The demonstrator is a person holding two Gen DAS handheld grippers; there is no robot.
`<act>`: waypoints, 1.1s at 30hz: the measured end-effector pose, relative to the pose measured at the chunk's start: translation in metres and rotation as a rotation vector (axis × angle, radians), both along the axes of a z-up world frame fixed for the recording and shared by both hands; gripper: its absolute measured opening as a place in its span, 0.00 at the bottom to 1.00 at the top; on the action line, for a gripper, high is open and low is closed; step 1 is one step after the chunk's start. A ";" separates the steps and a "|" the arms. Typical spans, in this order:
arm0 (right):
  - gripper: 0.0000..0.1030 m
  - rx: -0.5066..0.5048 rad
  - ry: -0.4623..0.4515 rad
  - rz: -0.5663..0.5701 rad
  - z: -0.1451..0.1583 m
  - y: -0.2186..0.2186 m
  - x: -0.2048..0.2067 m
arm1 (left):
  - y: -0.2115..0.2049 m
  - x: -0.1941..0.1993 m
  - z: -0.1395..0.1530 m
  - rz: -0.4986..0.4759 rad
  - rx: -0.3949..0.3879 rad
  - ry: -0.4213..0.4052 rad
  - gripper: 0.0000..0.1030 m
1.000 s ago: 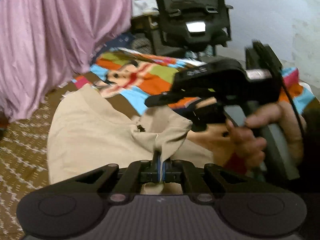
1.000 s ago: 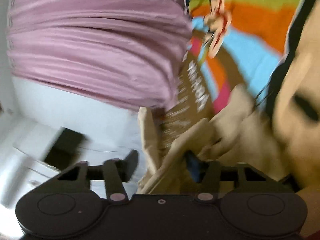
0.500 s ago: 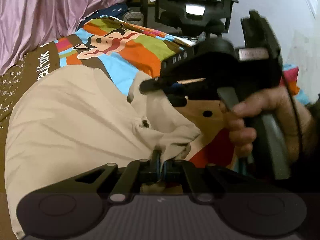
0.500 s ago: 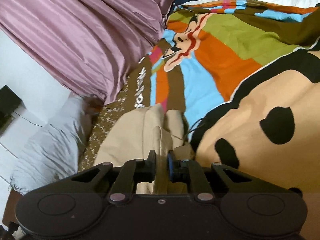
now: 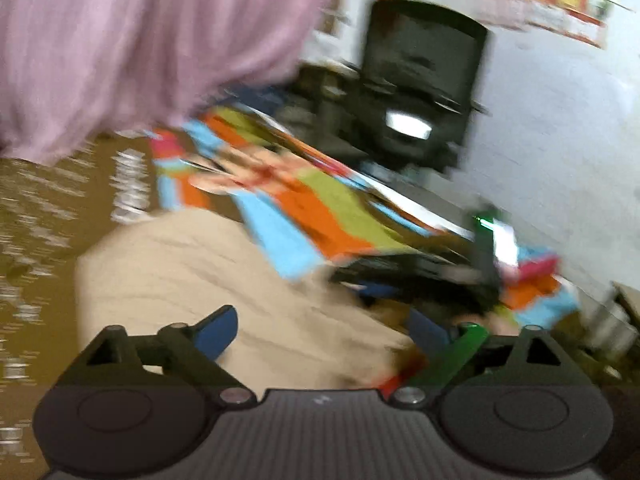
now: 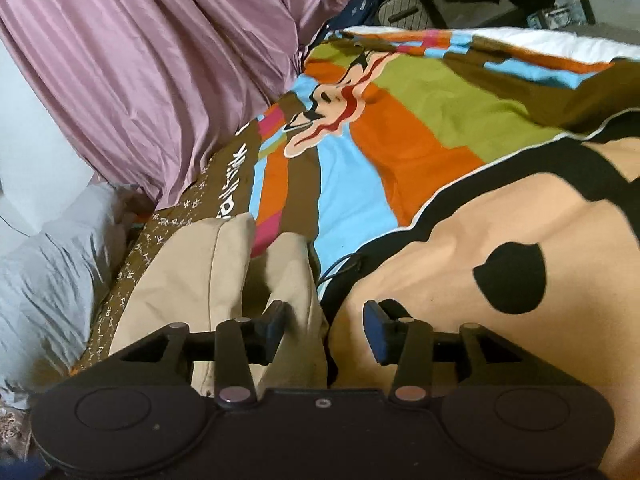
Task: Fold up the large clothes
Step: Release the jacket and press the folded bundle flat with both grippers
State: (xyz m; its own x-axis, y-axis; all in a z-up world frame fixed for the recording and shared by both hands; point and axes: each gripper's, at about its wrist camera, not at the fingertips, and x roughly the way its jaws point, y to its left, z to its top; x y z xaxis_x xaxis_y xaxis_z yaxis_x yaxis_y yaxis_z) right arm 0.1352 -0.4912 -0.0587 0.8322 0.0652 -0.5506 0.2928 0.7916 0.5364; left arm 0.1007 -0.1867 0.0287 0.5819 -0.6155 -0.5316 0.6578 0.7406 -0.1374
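Half a second ago both pairs of fingers were pinched on beige cloth; now both have been let go and spread wide, with nothing gripped between them. On the left gripper the blue-padded fingers are set far apart, and the beige garment is seen lying loose beneath and ahead of them; this view is heavily blurred, so it cannot be told whether the pads touch the cloth. On the right gripper the jaws are likewise parted, the left pad resting over or just above the folded edge of the beige garment, the right one over the bedspread.

The release is judged to have been made because a fold had been carried across and laid down: in the right view the garment is seen doubled into narrow lengthwise layers, lying at the near left of the colourful cartoon bedspread, which serves as the folding surface. A grey pillow lies just beside the garment, and a mauve curtain hangs behind. A black office chair is made out past the bed's far edge.

Further folds are probably still needed, since the bundle is long and loosely layered.
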 end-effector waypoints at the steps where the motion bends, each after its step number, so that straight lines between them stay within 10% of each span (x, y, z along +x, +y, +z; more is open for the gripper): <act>1: 0.56 -0.026 -0.012 -0.014 0.004 0.002 -0.004 | 0.009 0.005 0.002 0.064 0.008 -0.009 0.94; 7: 0.76 -0.326 -0.142 0.076 0.030 0.047 -0.023 | 0.052 0.051 -0.025 0.374 0.102 0.062 0.96; 14: 0.74 -0.546 0.045 0.231 0.007 0.092 -0.004 | 0.056 0.072 -0.075 0.350 0.158 0.205 0.95; 18: 0.78 -0.484 0.142 0.248 -0.012 0.084 0.008 | 0.049 0.067 -0.095 0.335 0.238 0.176 0.95; 26: 0.79 -0.474 0.083 0.210 -0.006 0.084 -0.001 | 0.068 0.069 -0.104 0.355 0.094 0.257 0.96; 33: 0.84 -0.684 -0.032 0.347 0.052 0.120 0.033 | 0.076 0.074 -0.111 0.344 0.020 0.319 0.97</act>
